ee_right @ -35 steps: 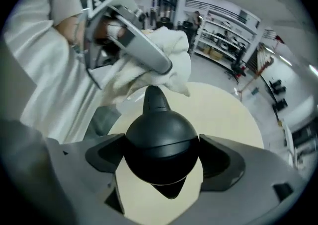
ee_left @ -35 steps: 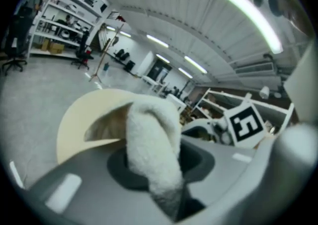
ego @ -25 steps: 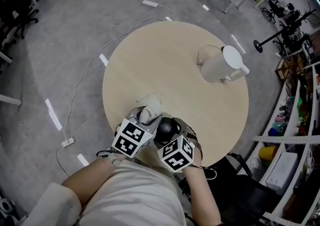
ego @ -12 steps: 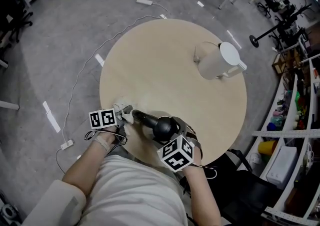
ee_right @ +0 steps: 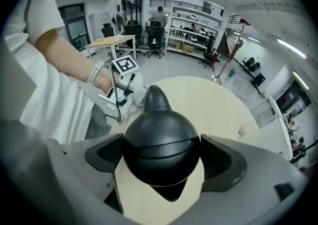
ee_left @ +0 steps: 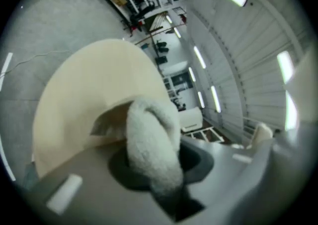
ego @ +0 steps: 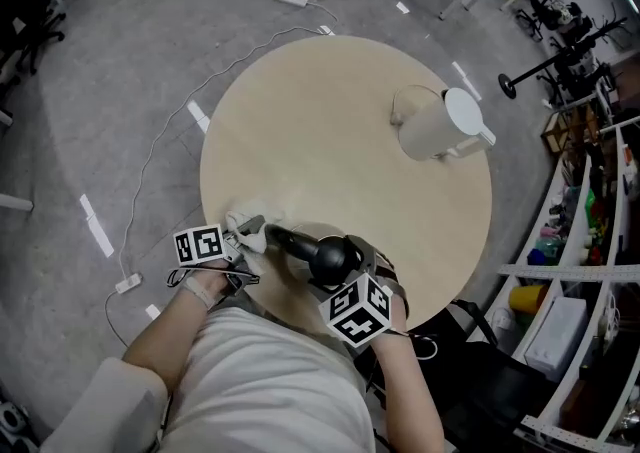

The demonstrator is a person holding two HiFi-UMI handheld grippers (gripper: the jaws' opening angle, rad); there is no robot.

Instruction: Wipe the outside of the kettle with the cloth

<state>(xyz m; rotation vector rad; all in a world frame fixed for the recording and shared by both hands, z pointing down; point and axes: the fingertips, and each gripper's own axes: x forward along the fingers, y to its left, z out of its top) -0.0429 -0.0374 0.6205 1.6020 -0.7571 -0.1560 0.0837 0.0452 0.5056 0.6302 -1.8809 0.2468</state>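
Fingers of the left gripper point(ego: 240, 238) are closed on a white cloth point(ee_left: 151, 144), which bulges out past their tips, just left of the kettle point(ego: 333, 258) and at the tip of its long handle. The black, round kettle sits over the counter's point(ego: 340, 141) near edge. The right gripper's point(ee_right: 161, 157) fingers clamp its body from both sides. A white jug point(ego: 440, 126) stands well right of the kettle, farther back.

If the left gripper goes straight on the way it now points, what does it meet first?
Probably the black kettle in the right gripper; the left gripper's cloth seems close to it.
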